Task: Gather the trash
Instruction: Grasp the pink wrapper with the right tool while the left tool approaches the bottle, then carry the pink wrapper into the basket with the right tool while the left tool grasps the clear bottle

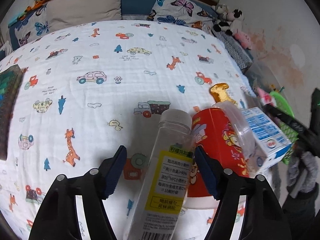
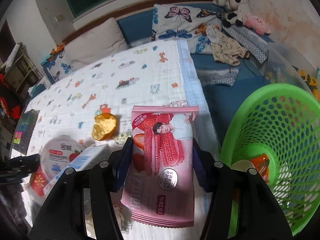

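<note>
My left gripper (image 1: 160,170) is open above the bed. A clear plastic bottle with a yellow label (image 1: 168,172) lies between its fingers, close to the right one. Beside the bottle lie a red cup (image 1: 218,140) with a clear lid and a white-and-blue carton (image 1: 266,130). My right gripper (image 2: 160,166) is shut on a pink snack wrapper (image 2: 162,160) and holds it above the bed edge, left of the green mesh basket (image 2: 280,140). The orange peel (image 2: 104,127), the cup lid (image 2: 60,156) and the carton (image 2: 88,158) show at left there.
The bed has a white cartoon-print blanket (image 1: 100,60), butterfly pillows (image 2: 180,22) and plush toys (image 2: 236,6) at the head. The basket holds some trash (image 2: 260,166). A dark book (image 1: 8,100) lies at the bed's left edge. A wall stands at right.
</note>
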A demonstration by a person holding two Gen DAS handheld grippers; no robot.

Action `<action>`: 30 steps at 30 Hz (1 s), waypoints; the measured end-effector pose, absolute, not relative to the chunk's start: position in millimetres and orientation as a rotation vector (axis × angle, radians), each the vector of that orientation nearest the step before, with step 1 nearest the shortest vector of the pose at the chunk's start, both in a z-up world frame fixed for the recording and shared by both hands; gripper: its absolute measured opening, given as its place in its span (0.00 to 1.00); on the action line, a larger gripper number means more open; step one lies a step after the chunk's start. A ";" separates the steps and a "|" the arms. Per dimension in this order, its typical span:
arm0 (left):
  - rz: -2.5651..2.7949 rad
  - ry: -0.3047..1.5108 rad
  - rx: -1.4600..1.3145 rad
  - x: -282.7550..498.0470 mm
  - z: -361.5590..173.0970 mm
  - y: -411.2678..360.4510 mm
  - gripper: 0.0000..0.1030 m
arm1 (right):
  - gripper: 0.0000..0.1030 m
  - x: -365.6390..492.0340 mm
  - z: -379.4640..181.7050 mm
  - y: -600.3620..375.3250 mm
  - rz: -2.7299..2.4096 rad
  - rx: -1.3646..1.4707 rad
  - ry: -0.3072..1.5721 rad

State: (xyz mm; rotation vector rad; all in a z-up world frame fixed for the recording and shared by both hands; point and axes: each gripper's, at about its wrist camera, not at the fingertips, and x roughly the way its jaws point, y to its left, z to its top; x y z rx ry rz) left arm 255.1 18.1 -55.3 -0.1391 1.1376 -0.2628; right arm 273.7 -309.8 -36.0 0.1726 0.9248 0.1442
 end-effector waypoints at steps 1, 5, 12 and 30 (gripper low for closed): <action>-0.264 1.142 -0.138 257.1 -55.9 17.5 0.64 | 0.55 271.2 -32.0 -310.9 0.146 0.173 0.915; -0.260 1.153 -0.105 264.1 -56.6 12.7 0.61 | 0.55 260.3 -19.0 -318.1 0.148 0.174 0.883; -0.276 1.193 -0.113 276.5 -68.4 5.3 0.51 | 0.55 239.5 -1.4 -335.4 0.138 0.171 0.835; -0.315 1.023 -0.170 232.2 2.5 44.9 0.43 | 0.55 196.6 8.0 -404.7 -0.006 0.190 0.767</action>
